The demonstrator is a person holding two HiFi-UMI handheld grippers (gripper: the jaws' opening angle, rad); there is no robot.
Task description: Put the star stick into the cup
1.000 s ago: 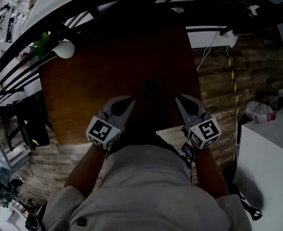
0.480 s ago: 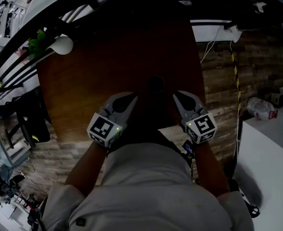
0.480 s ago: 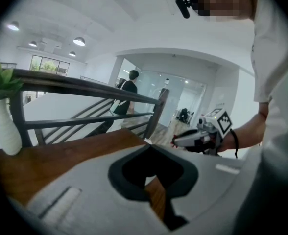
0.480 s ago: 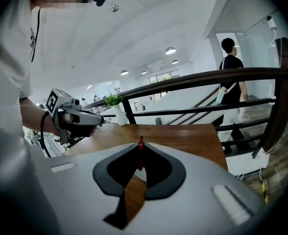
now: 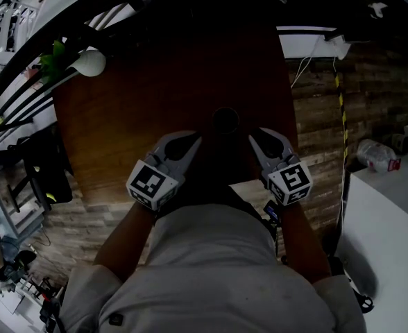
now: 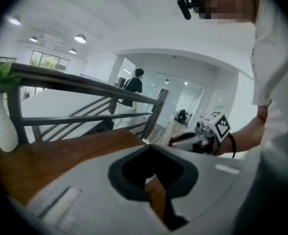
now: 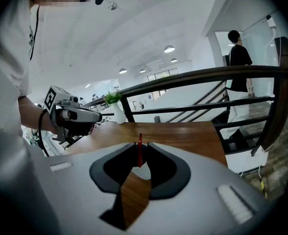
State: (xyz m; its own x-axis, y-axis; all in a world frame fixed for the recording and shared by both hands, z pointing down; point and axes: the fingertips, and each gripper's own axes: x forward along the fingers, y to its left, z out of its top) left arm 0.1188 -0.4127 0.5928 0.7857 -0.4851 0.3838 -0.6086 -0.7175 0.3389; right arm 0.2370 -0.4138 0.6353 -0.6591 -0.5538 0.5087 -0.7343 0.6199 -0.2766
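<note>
No text or number reads clearly; the marker cubes [image 5: 150, 184] seemingly bear only square patterns.

Right gripper [image 5: 266, 139] edged inward toward the cup [image 5: 225, 119]

Smooth, warm brown wood on the table [image 5: 121, 116]; glossy white vase [image 5: 91, 64]; matt grey plastic on the right gripper [image 7: 140, 146], pinching a smooth red stick [image 7: 139, 153].

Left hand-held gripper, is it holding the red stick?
No, the left hand-held gripper is shut and empty; the red stick is in the right hand-held gripper.
</note>
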